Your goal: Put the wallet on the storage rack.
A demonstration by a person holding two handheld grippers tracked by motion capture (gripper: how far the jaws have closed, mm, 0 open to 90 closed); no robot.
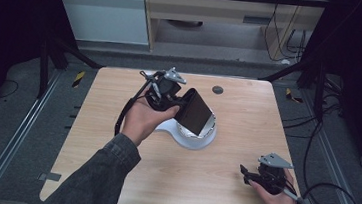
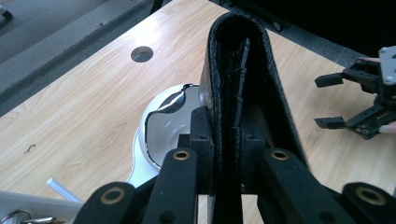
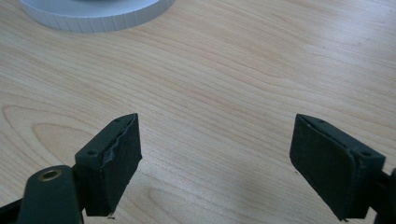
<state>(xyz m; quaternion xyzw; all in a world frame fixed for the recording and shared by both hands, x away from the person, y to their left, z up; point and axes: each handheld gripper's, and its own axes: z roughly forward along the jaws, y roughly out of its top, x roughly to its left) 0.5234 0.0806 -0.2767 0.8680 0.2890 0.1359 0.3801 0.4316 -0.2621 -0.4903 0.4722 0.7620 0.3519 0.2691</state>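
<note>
While clamped in the left gripper (image 2: 223, 140), a folded, black, pebbled-leather wallet (image 2: 243, 65); right jaws wide, empty.

Grey denim sleeve (image 1: 96, 174); black gripper (image 1: 181, 103), grey triangular plate.

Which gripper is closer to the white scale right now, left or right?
Left. The left gripper, clamped on the black wallet, holds it just above the white scale. The right gripper sits open near the table's front right corner, well away from the scale.
</note>
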